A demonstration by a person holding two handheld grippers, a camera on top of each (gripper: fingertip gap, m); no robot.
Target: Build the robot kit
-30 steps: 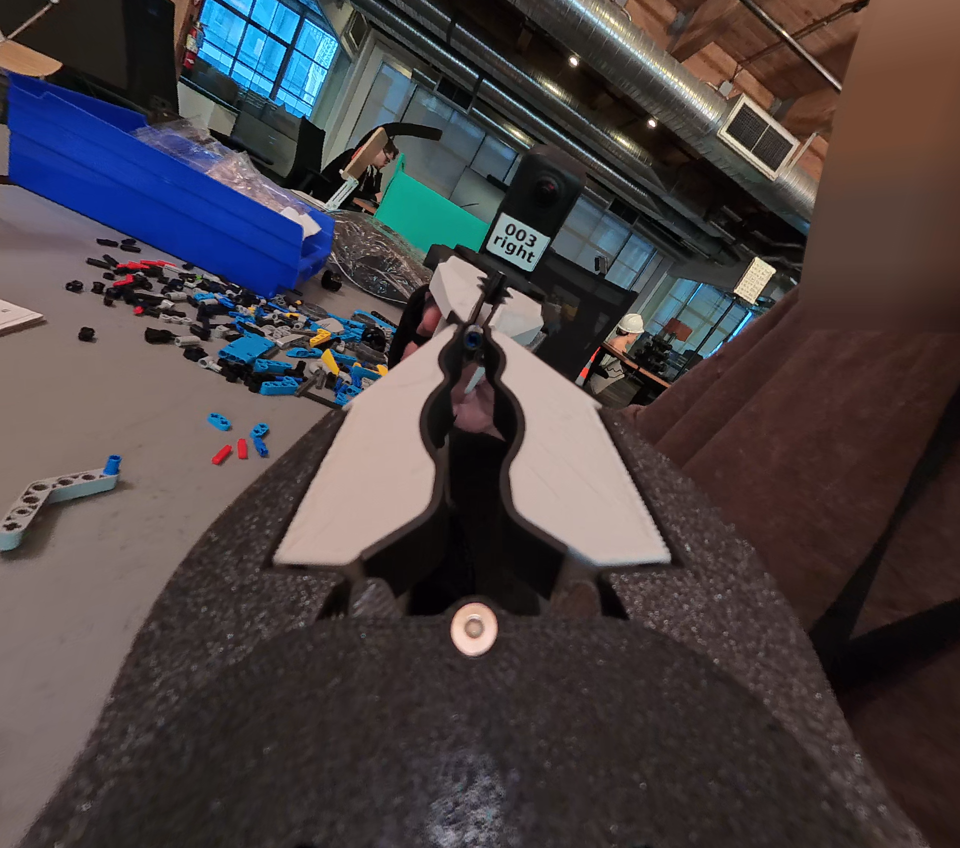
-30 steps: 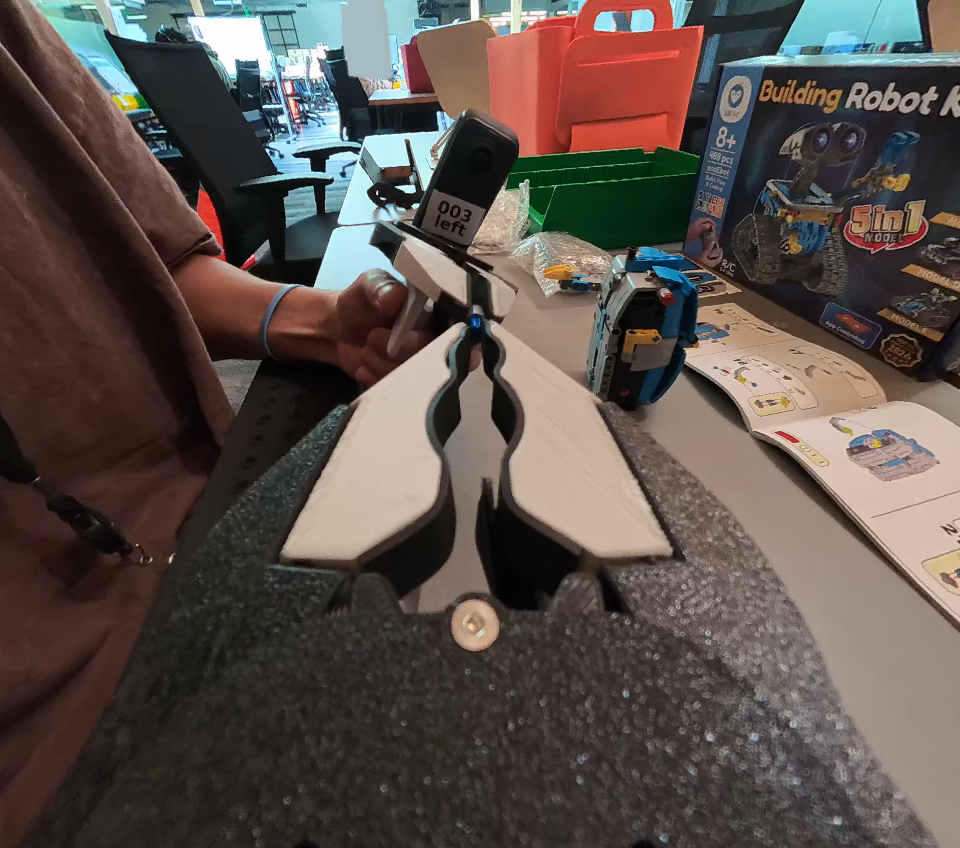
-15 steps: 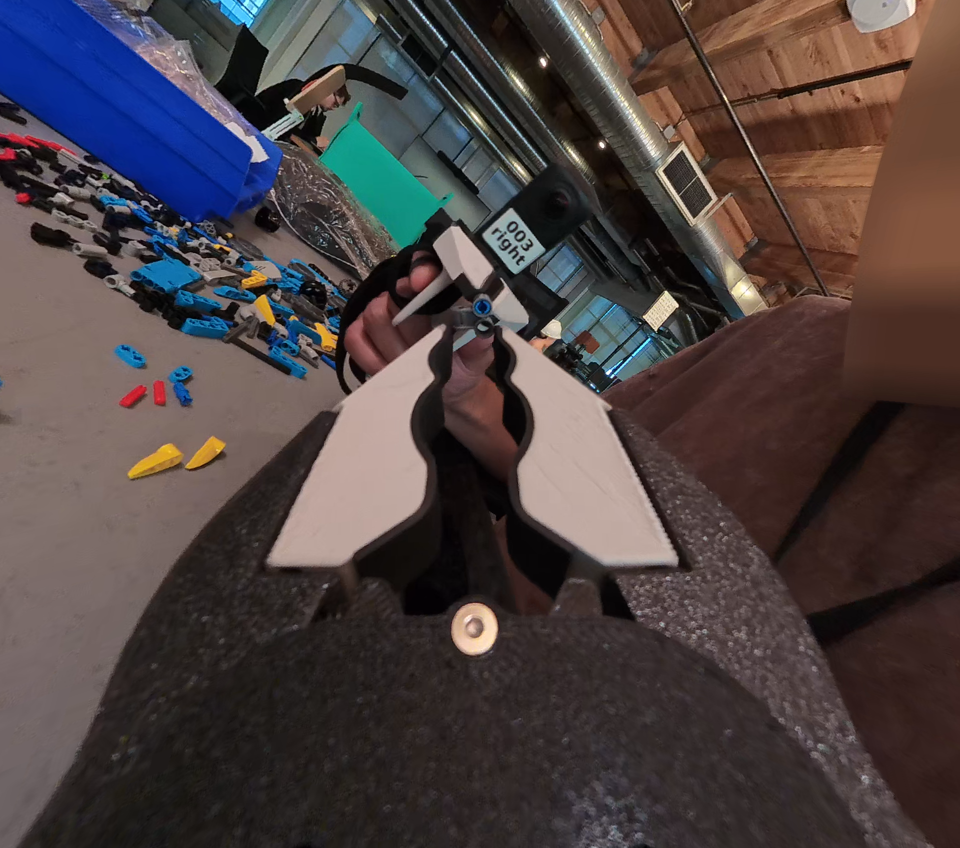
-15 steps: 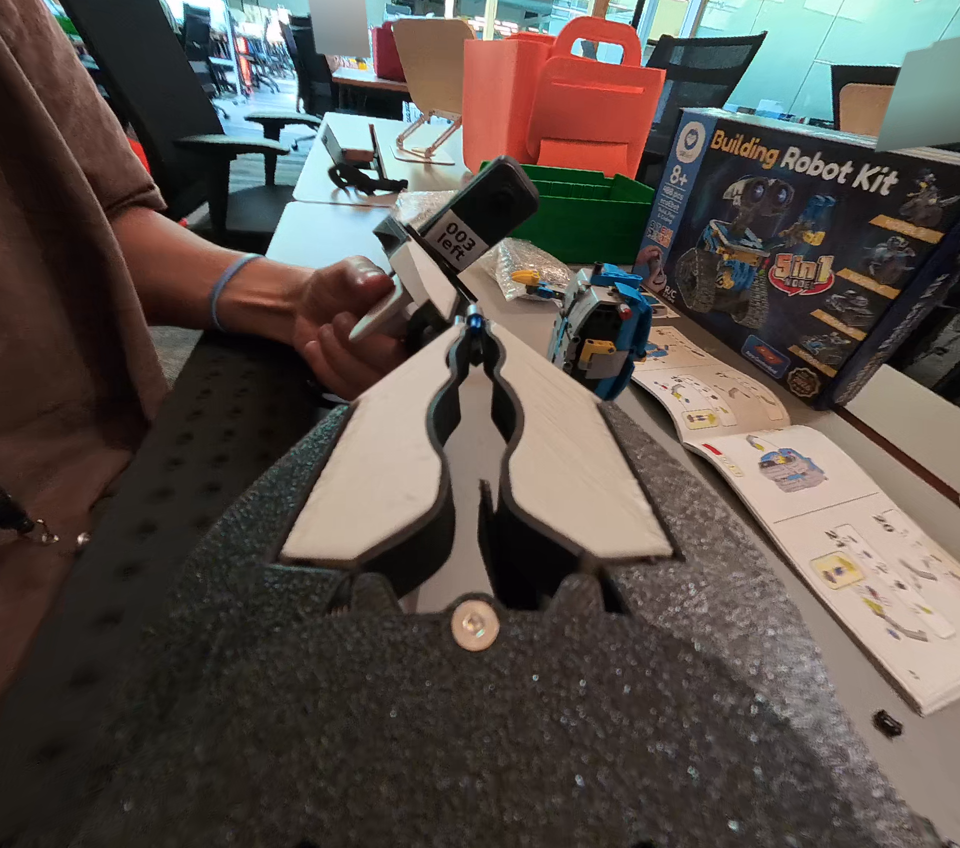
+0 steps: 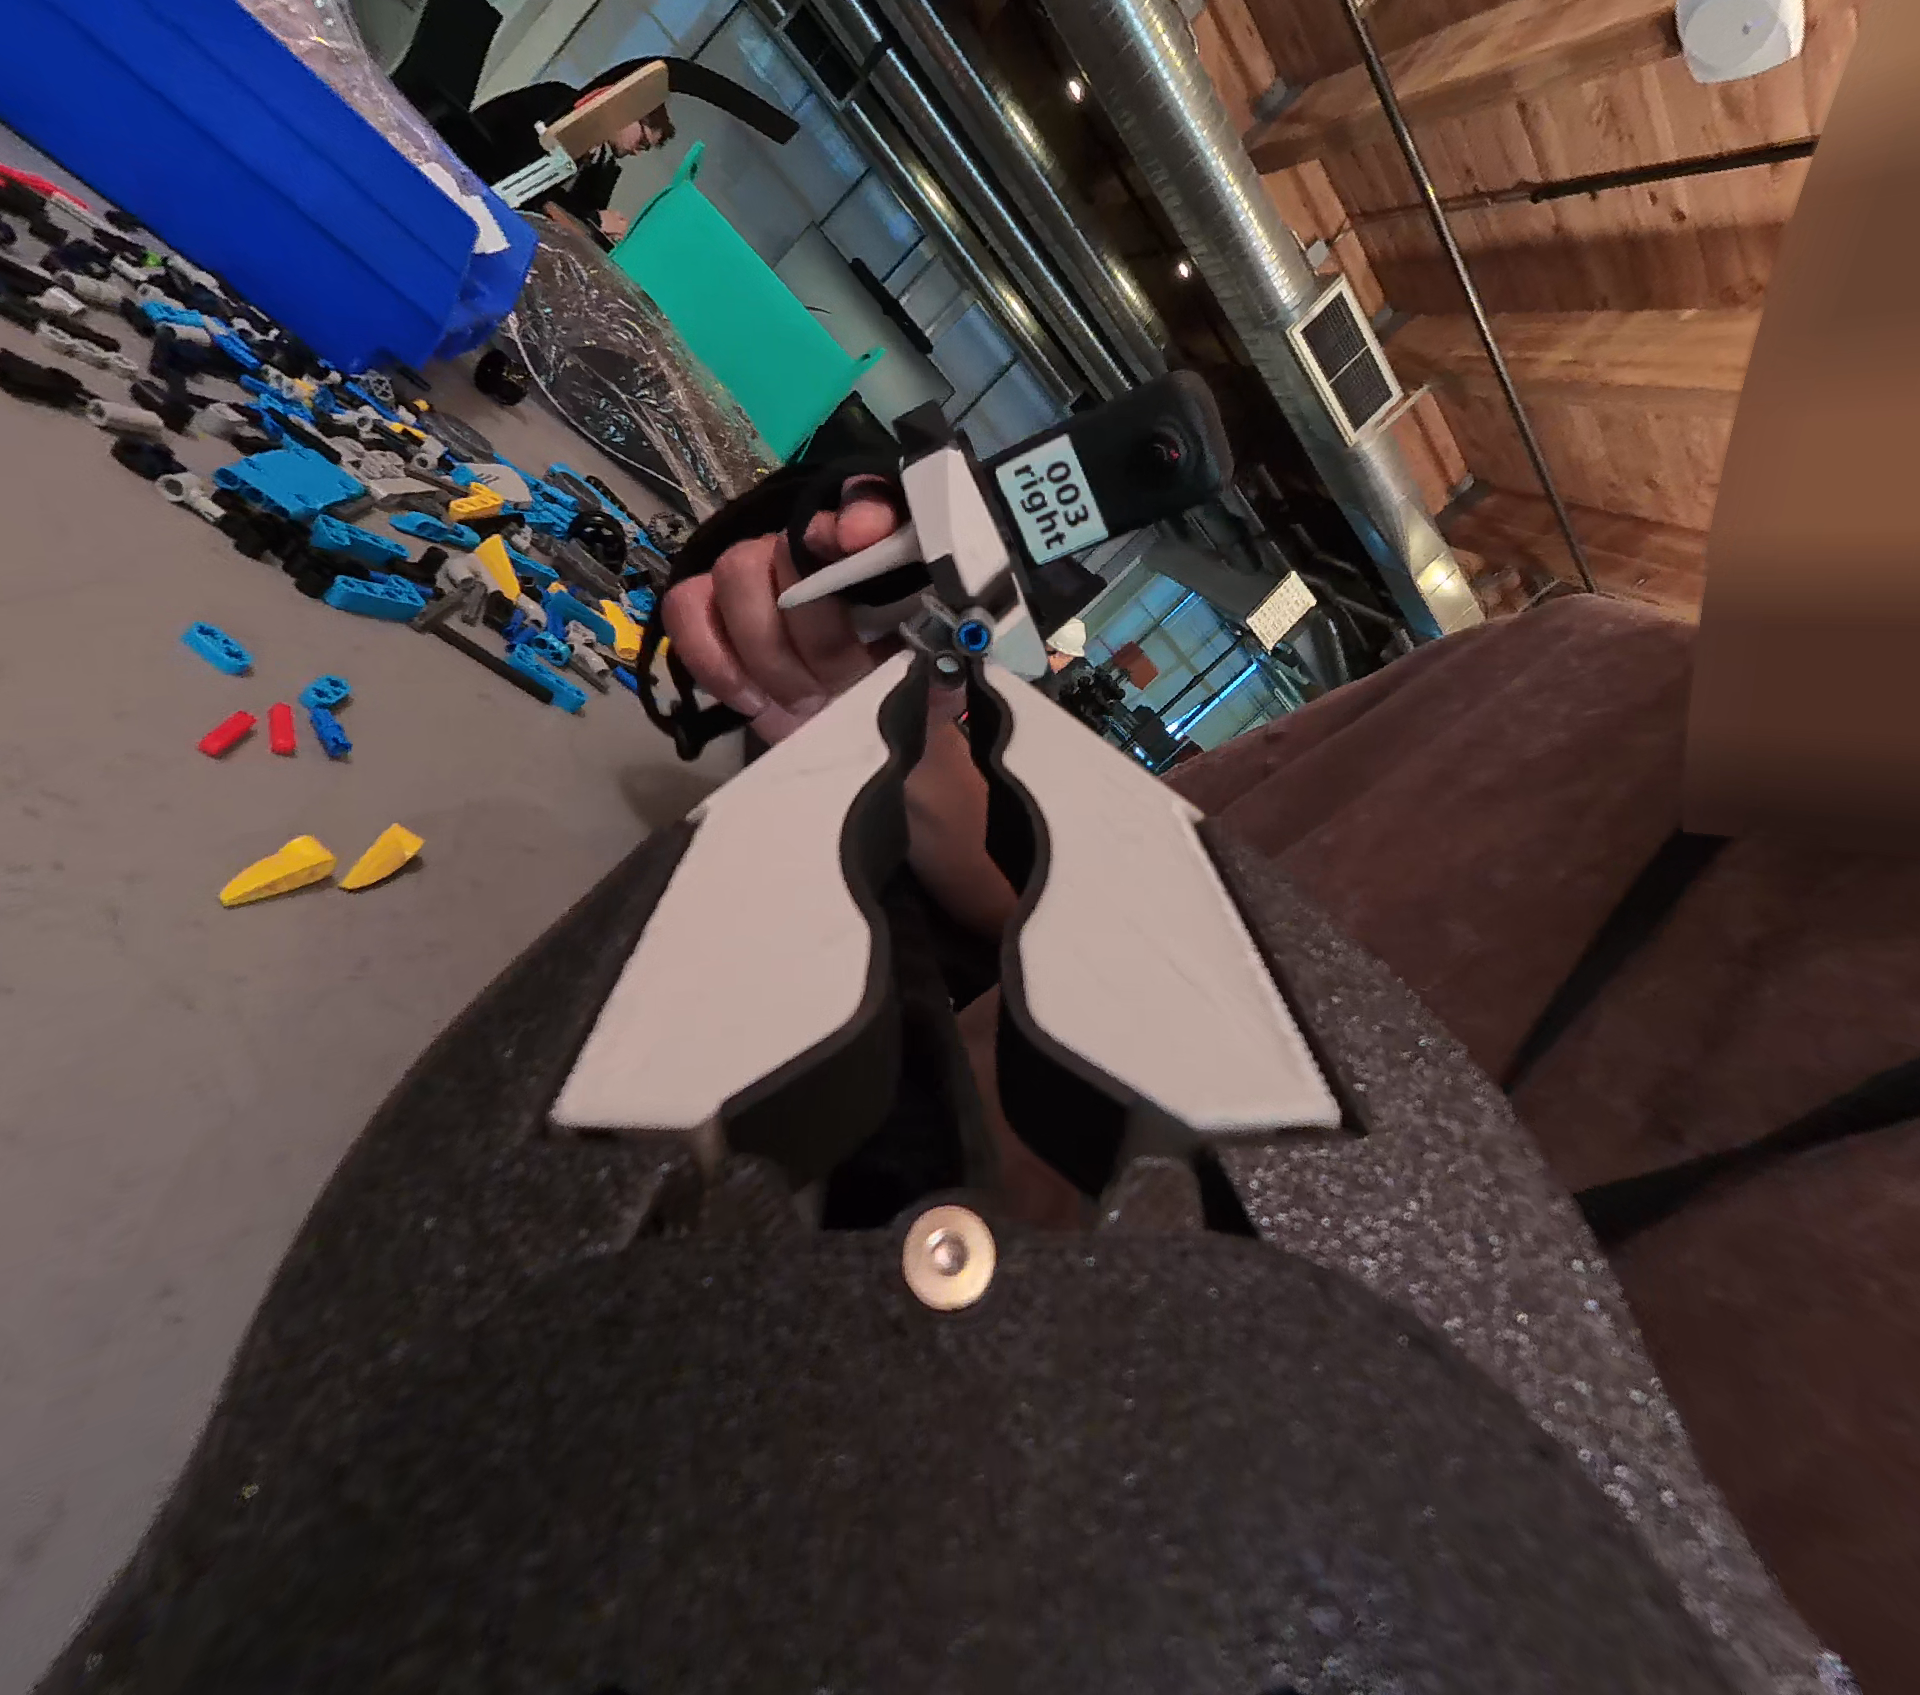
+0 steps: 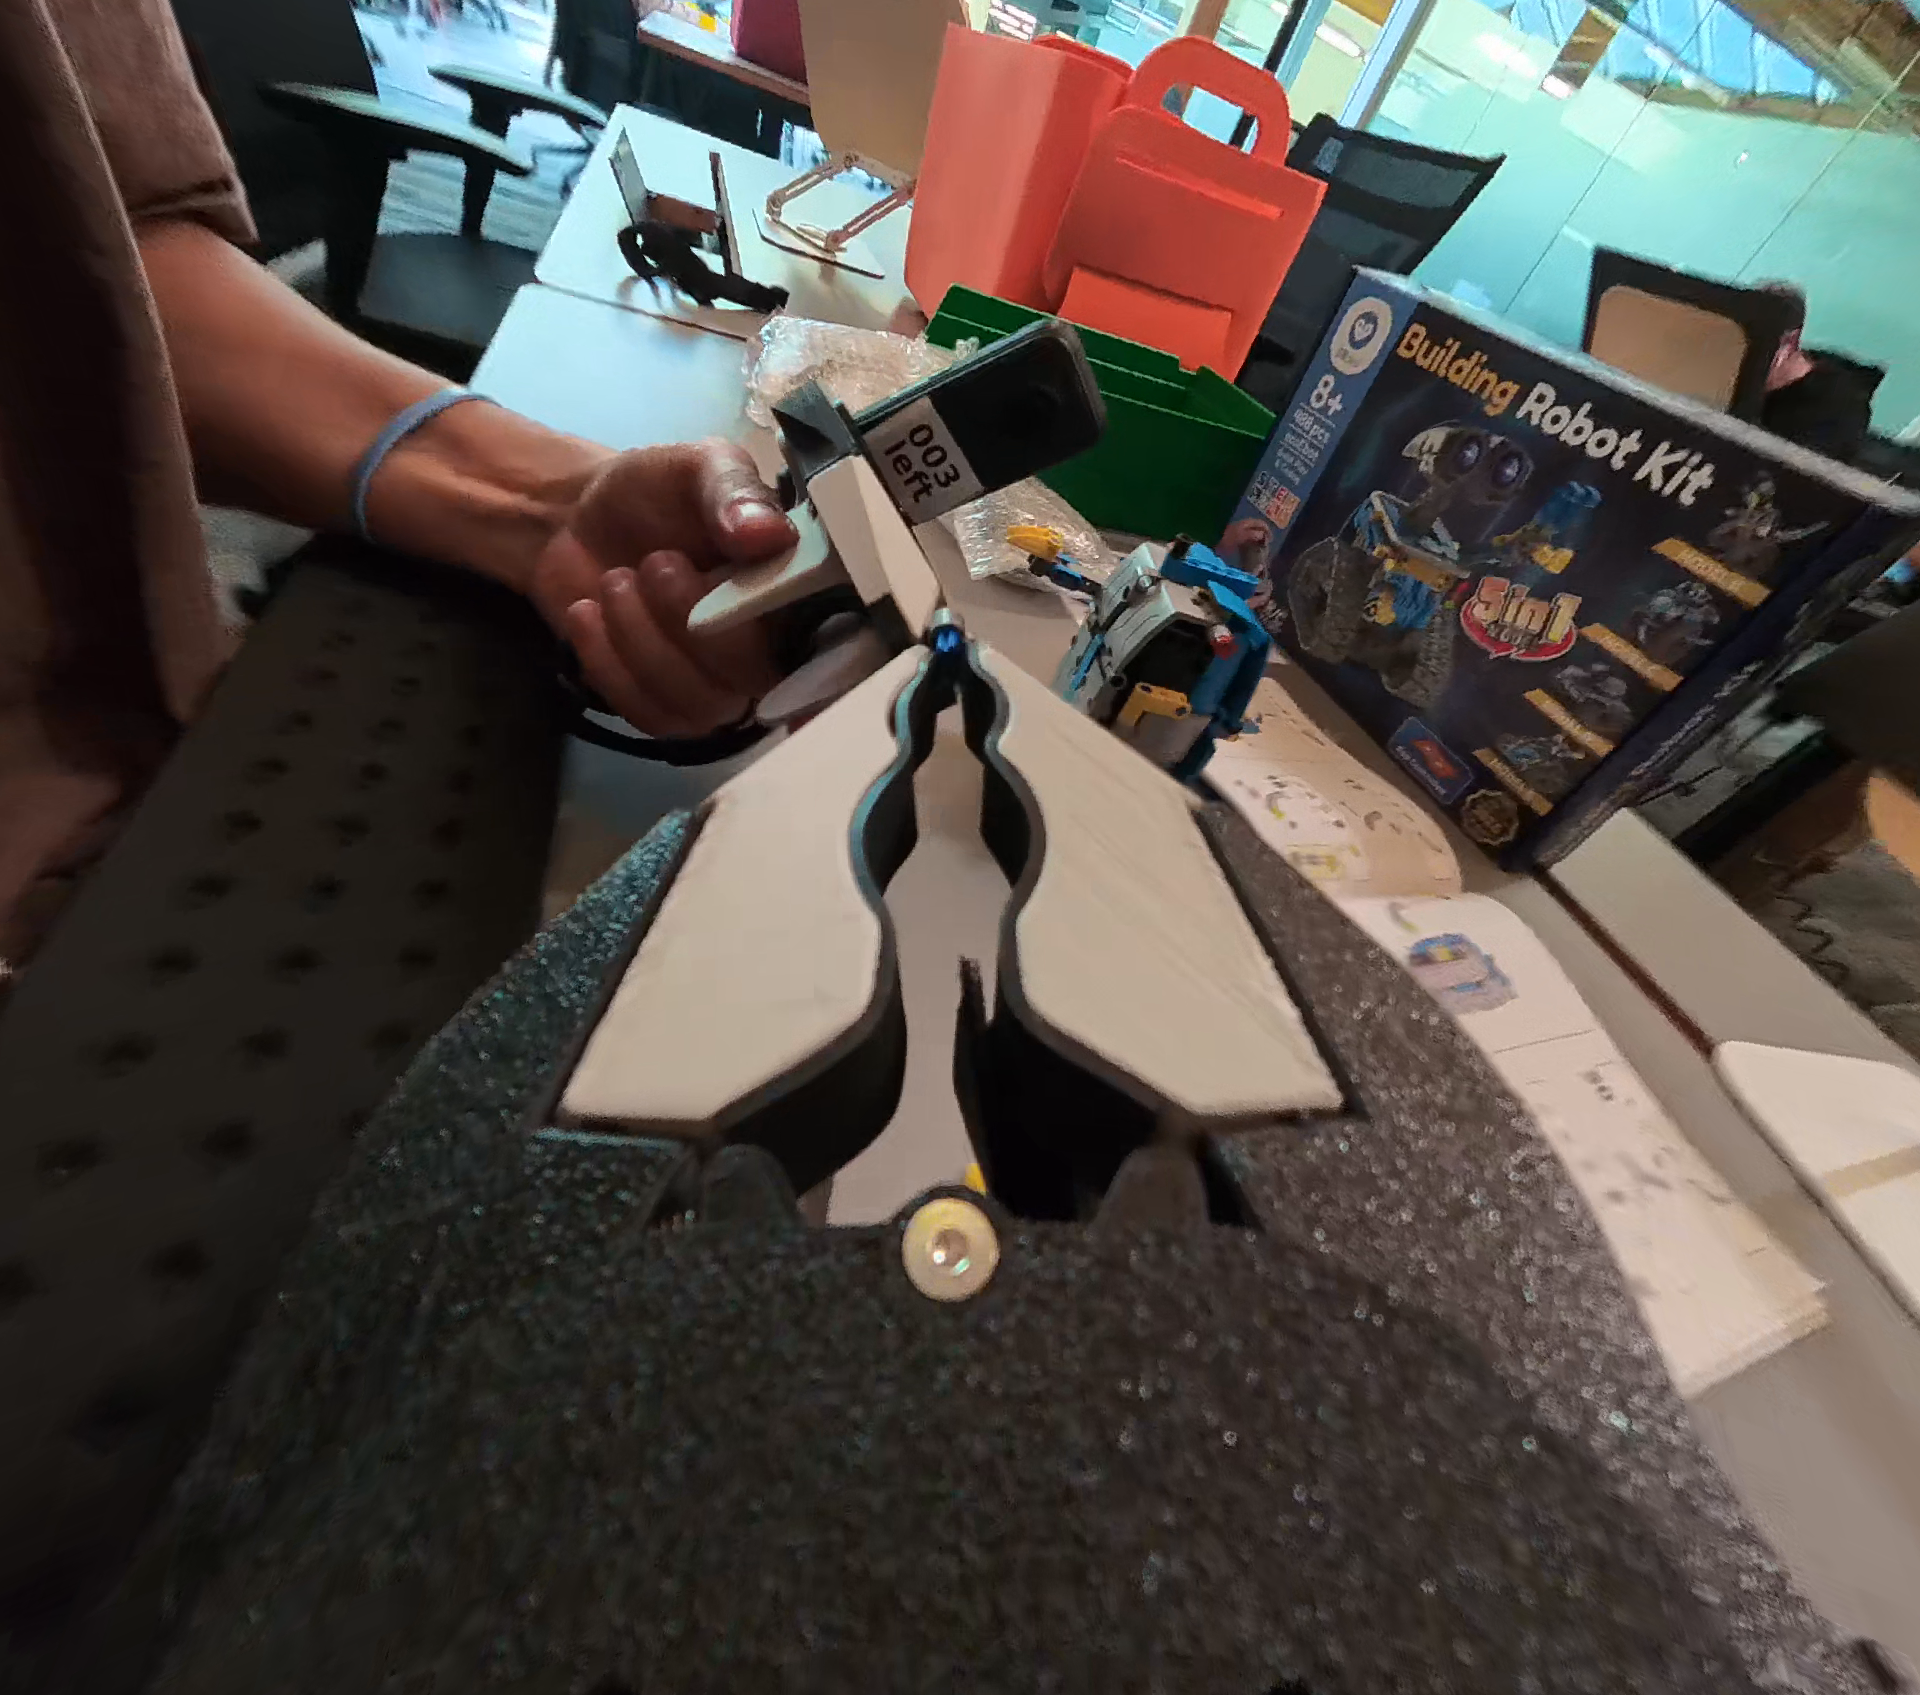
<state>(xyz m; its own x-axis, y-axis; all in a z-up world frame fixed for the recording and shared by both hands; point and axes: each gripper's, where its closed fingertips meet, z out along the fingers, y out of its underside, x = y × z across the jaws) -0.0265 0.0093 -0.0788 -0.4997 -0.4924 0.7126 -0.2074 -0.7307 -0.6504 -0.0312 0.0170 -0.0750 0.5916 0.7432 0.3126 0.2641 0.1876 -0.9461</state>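
- Small grey-and-blue piece (image 5: 961, 643) sits right at the meeting point, up off the table (image 5: 156, 1074), between the two tools tip to tip.
- Left gripper (image 5: 951, 681): fingers pressed together, nipping the piece at the very tips. Right gripper (image 6: 941, 671): fingers likewise closed on its blue end. Which tool bears the load, I cannot tell.
- Judgement: with so little of the piece inside either pinch, it looks easy to twist out. Square, in-line tips and a steady squeeze suit it.
- Only the left wrist view shows the loose parts pile (image 5: 343, 492), two yellow wedges (image 5: 312, 864) and blue bin (image 5: 208, 118).
- Only the right wrist view shows the half-built blue model (image 6: 1164, 658), kit box (image 6: 1538, 575) and booklet (image 6: 1351, 824) just beside it.
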